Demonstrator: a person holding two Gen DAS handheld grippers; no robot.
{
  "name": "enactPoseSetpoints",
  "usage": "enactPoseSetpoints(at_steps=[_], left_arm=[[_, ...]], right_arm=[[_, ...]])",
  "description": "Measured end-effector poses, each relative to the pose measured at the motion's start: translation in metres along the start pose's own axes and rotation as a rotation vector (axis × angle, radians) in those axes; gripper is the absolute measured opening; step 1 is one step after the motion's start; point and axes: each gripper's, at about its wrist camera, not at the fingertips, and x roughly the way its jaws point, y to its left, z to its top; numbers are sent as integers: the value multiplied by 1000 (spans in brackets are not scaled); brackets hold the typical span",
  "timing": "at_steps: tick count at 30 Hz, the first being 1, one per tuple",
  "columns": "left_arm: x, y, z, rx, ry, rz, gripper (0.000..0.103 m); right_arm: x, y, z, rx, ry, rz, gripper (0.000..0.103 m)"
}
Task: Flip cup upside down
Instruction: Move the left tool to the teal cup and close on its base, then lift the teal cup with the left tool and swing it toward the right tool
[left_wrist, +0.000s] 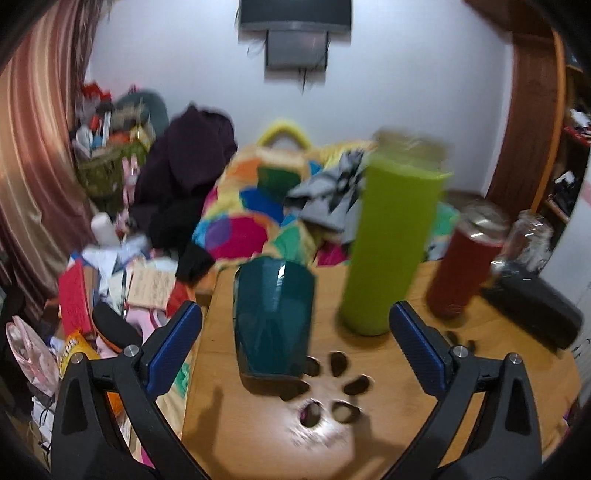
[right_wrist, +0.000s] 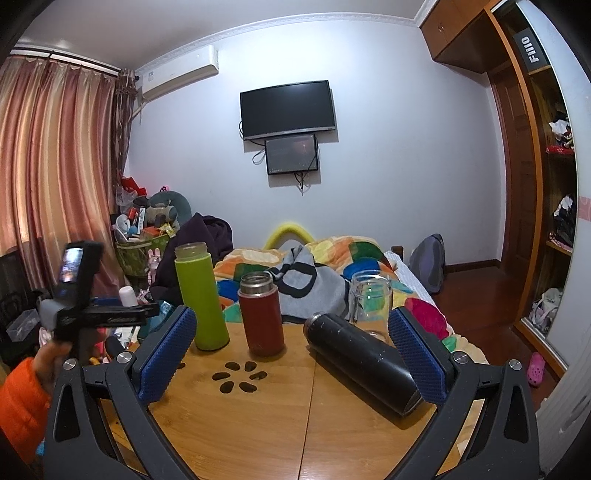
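A dark teal cup (left_wrist: 274, 319) stands on the wooden table (left_wrist: 258, 435), wider at the top, in the left wrist view; I cannot tell which end is up. It sits just ahead of my left gripper (left_wrist: 291, 345), between the lines of the open jaws, not touched. My right gripper (right_wrist: 291, 349) is open and empty above the table's near side. The teal cup does not show in the right wrist view. The left wrist view is blurred by motion.
A tall green bottle (left_wrist: 391, 243) (right_wrist: 201, 299), a red flask (left_wrist: 463, 266) (right_wrist: 261, 314), a clear glass jar (right_wrist: 370, 306) and a black flask (right_wrist: 364, 363) lying on its side share the table. A cluttered bed (right_wrist: 332, 258) lies behind. The left hand-held device (right_wrist: 77, 291) shows at left.
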Motion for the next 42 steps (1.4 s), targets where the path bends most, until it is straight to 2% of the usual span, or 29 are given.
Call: enactPoseSetpoints(at_steps=[5, 6, 10, 15, 24, 37, 42], left_arm=[[51, 12, 5, -3, 113, 46, 103], [59, 14, 4, -5, 130, 47, 100], [78, 15, 2, -15, 186, 5, 71], [77, 9, -4, -4, 179, 6, 70], [34, -23, -32, 103, 182, -85, 70], [-38, -121, -86, 268, 138, -295, 70], [-52, -151, -97, 308, 124, -333, 70]], right_arm=[[9, -7, -4, 11, 30, -2, 103], [11, -8, -5, 13, 36, -1, 103], [17, -13, -9, 22, 61, 0, 103], [25, -14, -13, 22, 86, 1, 103], [30, -14, -19, 21, 114, 2, 103], [28, -19, -36, 12, 155, -9, 103], [26, -26, -38, 27, 167, -18, 103]])
